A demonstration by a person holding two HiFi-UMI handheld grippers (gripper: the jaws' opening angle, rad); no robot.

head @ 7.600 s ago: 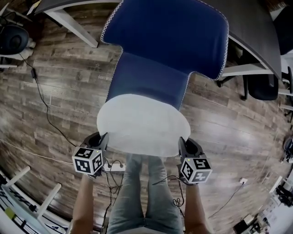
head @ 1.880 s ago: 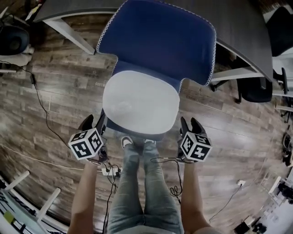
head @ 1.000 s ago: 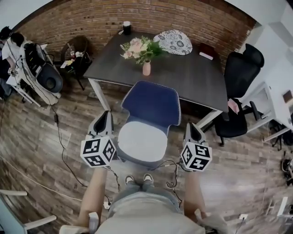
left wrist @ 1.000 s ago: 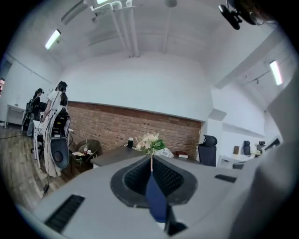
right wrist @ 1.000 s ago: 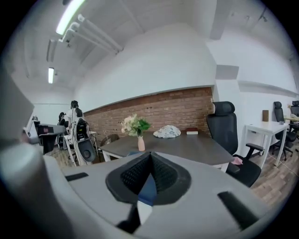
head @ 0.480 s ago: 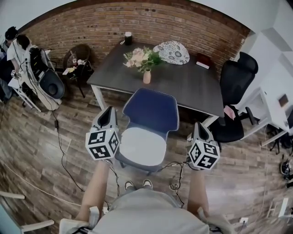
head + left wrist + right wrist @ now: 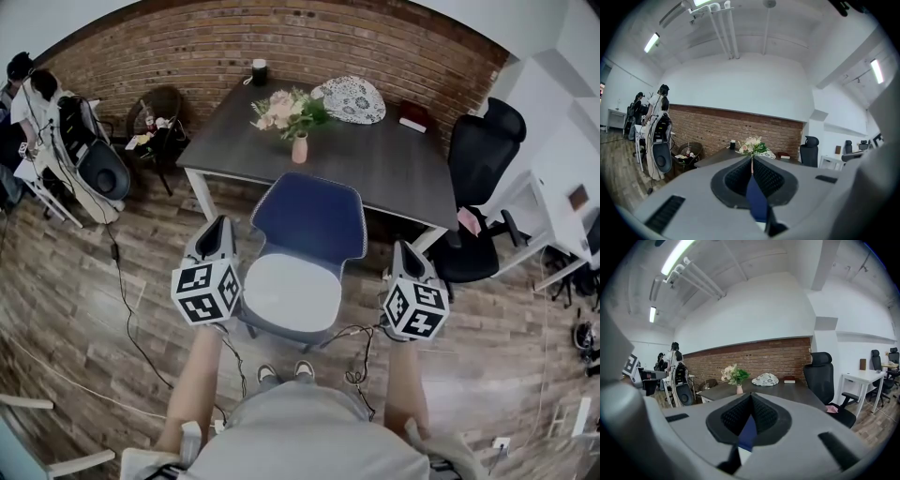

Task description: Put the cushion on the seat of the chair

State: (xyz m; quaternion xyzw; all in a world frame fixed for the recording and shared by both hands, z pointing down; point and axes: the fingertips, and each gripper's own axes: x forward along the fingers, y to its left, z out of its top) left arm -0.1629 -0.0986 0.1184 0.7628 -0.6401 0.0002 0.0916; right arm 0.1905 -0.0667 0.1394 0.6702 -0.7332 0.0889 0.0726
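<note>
A round white cushion (image 7: 292, 292) lies flat on the seat of the blue chair (image 7: 309, 220), which stands at a dark table. My left gripper (image 7: 218, 228) hovers beside the chair's left side, apart from it, shut with nothing in it. To the right of the chair, my right gripper (image 7: 401, 249) is also shut and empty. In the left gripper view the left gripper (image 7: 751, 160) has its jaws together, with a strip of blue chair back (image 7: 757, 201) showing below them. The right gripper (image 7: 751, 397) looks the same in its own view.
The dark table (image 7: 375, 164) behind the chair carries a vase of flowers (image 7: 298, 141), a patterned round cushion (image 7: 349, 98) and a book (image 7: 412, 124). A black office chair (image 7: 480, 164) stands right, a wicker chair (image 7: 157, 112) left. Cables (image 7: 122, 281) run over the wooden floor.
Earlier both grippers were at the cushion's edges right over the seat. The cushion now rests on the seat, and the grippers have drawn back and risen, shut and empty.
</note>
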